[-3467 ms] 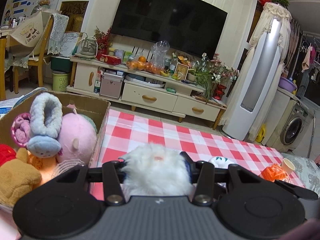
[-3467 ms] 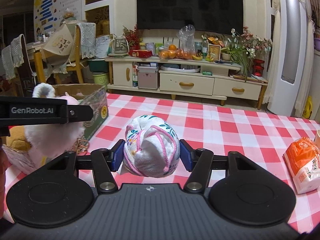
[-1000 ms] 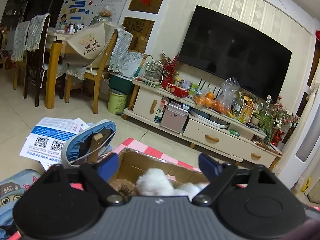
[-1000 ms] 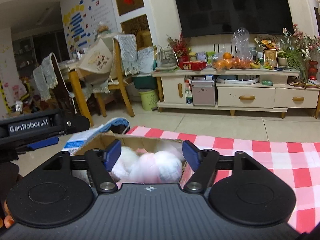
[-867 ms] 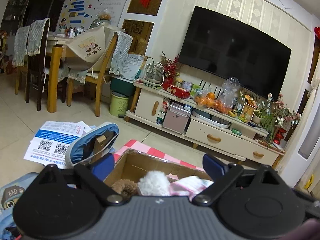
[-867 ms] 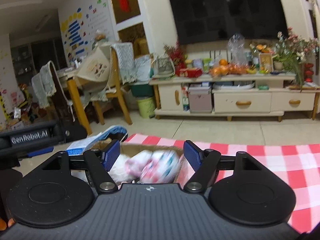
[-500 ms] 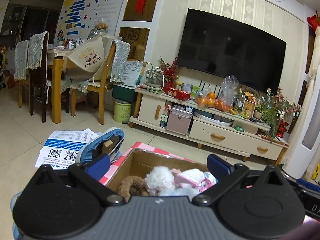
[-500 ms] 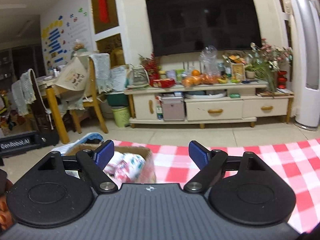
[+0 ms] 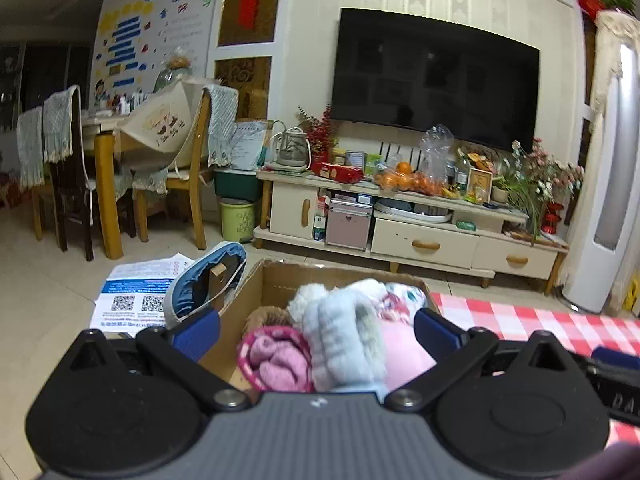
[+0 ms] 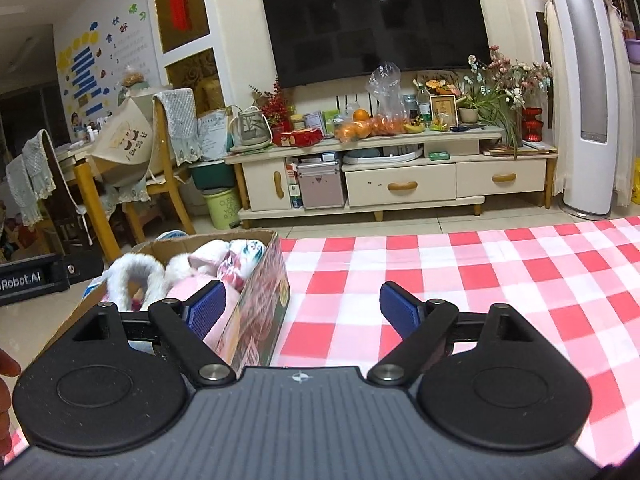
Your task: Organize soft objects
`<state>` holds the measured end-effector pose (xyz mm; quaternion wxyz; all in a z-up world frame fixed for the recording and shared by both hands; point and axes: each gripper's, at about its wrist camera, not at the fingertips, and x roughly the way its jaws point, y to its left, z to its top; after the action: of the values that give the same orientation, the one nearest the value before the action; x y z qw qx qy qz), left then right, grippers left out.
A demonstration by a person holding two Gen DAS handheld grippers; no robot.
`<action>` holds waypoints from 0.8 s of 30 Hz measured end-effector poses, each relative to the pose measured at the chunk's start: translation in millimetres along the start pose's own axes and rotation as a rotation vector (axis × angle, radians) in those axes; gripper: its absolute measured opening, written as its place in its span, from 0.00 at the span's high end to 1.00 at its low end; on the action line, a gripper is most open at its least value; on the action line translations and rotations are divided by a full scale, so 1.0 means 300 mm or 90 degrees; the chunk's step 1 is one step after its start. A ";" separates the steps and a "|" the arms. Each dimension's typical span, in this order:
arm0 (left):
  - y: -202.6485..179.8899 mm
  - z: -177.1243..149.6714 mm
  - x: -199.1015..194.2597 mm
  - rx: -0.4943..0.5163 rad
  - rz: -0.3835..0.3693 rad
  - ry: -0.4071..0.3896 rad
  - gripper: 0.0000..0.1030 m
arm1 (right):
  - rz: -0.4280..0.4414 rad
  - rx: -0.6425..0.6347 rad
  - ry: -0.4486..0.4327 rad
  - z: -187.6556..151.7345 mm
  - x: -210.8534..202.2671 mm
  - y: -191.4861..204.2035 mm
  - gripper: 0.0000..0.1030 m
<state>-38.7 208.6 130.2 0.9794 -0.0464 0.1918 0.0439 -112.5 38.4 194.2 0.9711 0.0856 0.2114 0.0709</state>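
Note:
A cardboard box [image 9: 340, 270] on the red-and-white checked tablecloth [image 10: 440, 280] is full of soft things. A pale blue fluffy slipper [image 9: 344, 332], a pink knitted piece [image 9: 276, 360], a pink plush [image 9: 404, 352] and a white floral bundle [image 9: 400, 296] lie in it. My left gripper [image 9: 316, 332] is open just above and in front of this pile, pads apart and touching nothing. My right gripper [image 10: 302, 312] is open and empty; it straddles the box's right wall [image 10: 260, 312], with its right pad over the cloth. The floral bundle [image 10: 240, 260] and a white fluffy toy [image 10: 132, 276] rest inside.
Left of the box, a blue padded item [image 9: 208, 280] and printed leaflets [image 9: 136, 296] lie on the floor. A TV cabinet [image 10: 400, 184] and dining chairs [image 9: 180, 184] stand across the room. The other gripper's black housing [image 10: 32, 280] and a hand [image 10: 6, 368] show at the left edge.
Both grippers opened wide and let go: the white fluffy toy and the floral bundle now lie in the box. Both grippers slid rightward, the right one out over the tablecloth.

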 end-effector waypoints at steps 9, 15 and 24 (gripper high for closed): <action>-0.017 -0.088 -0.119 0.033 -0.007 0.014 0.01 | 0.004 -0.012 0.005 -0.054 -0.090 0.003 0.00; -0.022 -0.139 -0.173 0.049 -0.007 0.032 0.01 | 0.008 -0.017 0.005 -0.075 -0.138 0.011 0.00; -0.014 -0.182 -0.224 0.040 -0.010 0.033 0.01 | 0.003 -0.036 0.018 -0.137 -0.161 0.035 0.00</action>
<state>-120.4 194.1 105.7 0.9753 -0.0182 0.2183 0.0290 -174.4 45.7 178.8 0.9698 0.0574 0.2233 0.0800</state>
